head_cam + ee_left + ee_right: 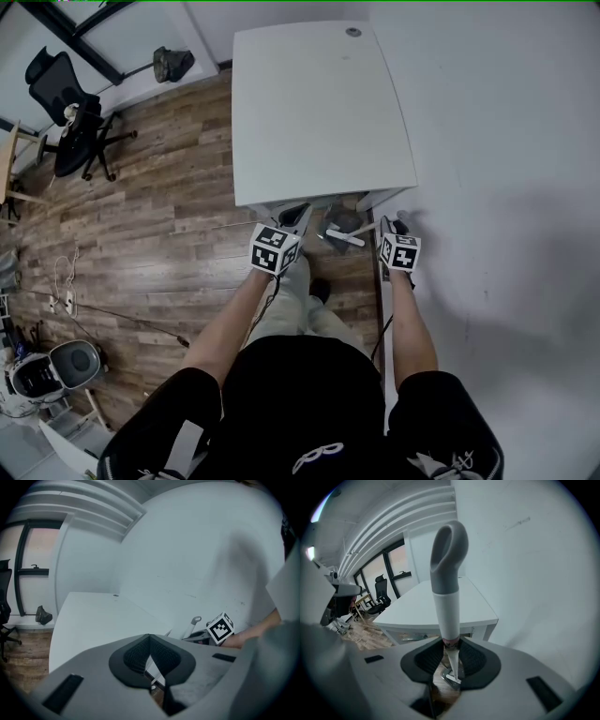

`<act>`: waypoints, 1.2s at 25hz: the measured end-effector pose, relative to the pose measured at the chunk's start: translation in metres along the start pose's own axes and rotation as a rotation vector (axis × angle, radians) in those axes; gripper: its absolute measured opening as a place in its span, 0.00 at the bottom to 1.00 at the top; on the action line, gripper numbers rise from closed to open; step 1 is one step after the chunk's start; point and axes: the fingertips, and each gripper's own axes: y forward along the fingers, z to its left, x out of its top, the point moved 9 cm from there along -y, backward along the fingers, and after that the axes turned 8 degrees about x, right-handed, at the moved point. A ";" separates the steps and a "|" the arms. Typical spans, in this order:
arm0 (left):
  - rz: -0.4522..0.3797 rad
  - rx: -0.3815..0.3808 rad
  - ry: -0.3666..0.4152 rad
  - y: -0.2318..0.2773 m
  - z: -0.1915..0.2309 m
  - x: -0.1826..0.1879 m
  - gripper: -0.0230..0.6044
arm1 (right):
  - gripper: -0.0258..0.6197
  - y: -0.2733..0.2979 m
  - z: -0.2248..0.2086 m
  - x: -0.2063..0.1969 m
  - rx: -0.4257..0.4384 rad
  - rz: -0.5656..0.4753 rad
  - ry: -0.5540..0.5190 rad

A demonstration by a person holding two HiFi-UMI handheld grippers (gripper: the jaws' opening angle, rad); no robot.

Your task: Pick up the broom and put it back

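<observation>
Seemingly light, stiff, slick; clamped in the right gripper [450, 660] low on the white-shafted, grey-looped plastic broom [446, 606], off the white desk [478, 609]'s corner, left gripper [149, 641] pinched empty

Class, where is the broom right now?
In the right gripper view, the broom is gripped in the right gripper, its grey-tipped handle rising before the desk beside the wall.
</observation>
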 end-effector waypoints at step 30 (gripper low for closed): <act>0.032 -0.163 0.053 0.092 0.022 0.063 0.05 | 0.22 0.030 -0.060 0.039 -0.202 0.010 0.269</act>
